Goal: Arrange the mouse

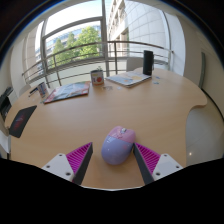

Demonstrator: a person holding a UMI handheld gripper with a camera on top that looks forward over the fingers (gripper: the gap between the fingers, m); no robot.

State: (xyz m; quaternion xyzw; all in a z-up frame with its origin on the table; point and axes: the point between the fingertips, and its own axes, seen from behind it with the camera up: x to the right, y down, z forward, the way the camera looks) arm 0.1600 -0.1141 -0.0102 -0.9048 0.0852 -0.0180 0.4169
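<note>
One mouse (118,145), pale lavender-grey, lay on the round wooden table (150,105) directly between the fingers of my gripper (113,159). I held the fingers wide apart. The left magenta pad (76,159) stood clear of the mouse with a strip of table showing between them; the right pad (148,157) sat closer, just beside the mouse's flank, and I could not confirm contact there. The mouse rested on the table on its own weight, its rounded back uppermost and its long axis running away from me along the line of the fingers.

Beyond the mouse the tabletop carried several items, all well apart from it. A small cup with a patterned wrap (97,77) stood upright near the far middle. To its left lay a magazine (66,92) flat on the surface. To the right of the cup lay a flat stack of papers (129,79), and just behind that a dark upright box-shaped object (148,63) stood near the far rim. At the left rim I noted a dark flat device (19,121), partly cut off.

Behind the table ran a railing (80,58) and large windows (75,35), with green trees and a building visible outside.
</note>
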